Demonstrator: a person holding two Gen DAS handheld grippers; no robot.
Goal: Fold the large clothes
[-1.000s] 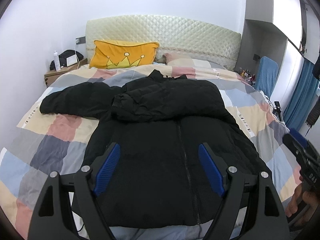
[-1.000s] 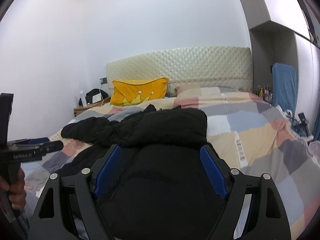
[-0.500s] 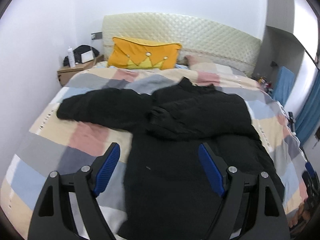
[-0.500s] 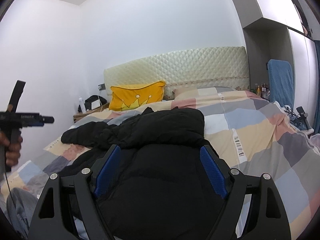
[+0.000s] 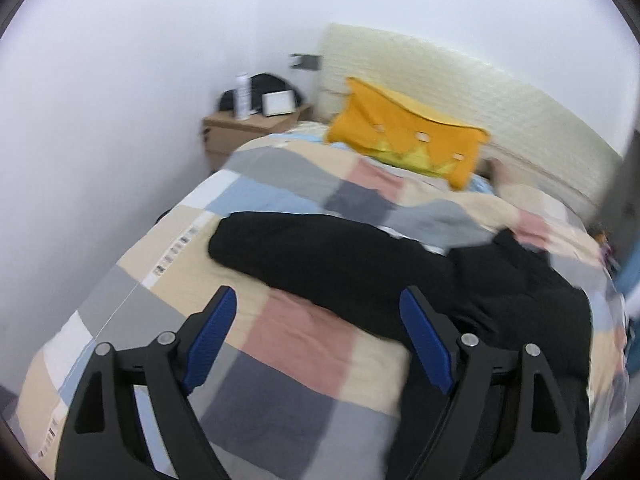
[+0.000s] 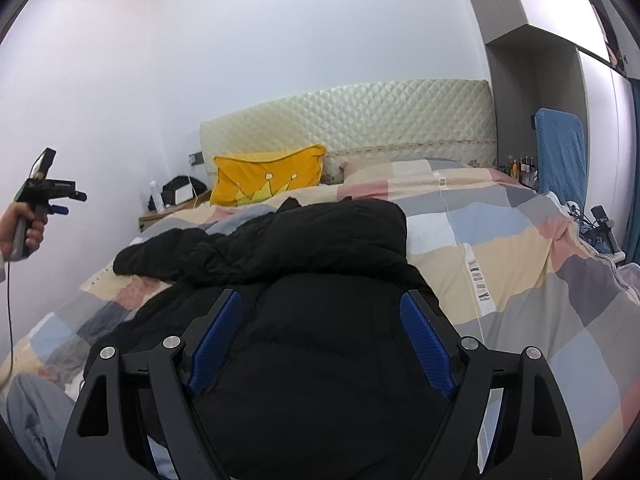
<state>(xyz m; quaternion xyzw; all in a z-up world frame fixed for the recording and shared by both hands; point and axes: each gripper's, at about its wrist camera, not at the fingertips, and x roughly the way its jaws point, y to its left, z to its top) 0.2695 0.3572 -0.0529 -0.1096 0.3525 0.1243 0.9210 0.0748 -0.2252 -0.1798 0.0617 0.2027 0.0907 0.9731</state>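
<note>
A black puffer jacket (image 6: 320,320) lies front up on the checked bed cover (image 6: 500,264). One sleeve is folded across its chest. The other sleeve (image 5: 304,248) stretches out flat toward the bed's left side. My left gripper (image 5: 316,332) is open and empty, above the bed near that outstretched sleeve, not touching it. It also shows held up at the far left of the right wrist view (image 6: 44,196). My right gripper (image 6: 320,336) is open and empty above the jacket's lower body.
A yellow crown pillow (image 5: 408,132) leans on the quilted headboard (image 6: 360,120). A wooden nightstand (image 5: 248,128) with a bottle and small items stands at the bed's far left corner. A blue chair back (image 6: 560,148) and cables lie to the right of the bed.
My left gripper has swung left, from over the jacket's body to over the outstretched sleeve and the bed's left side. My right gripper has hardly moved.
</note>
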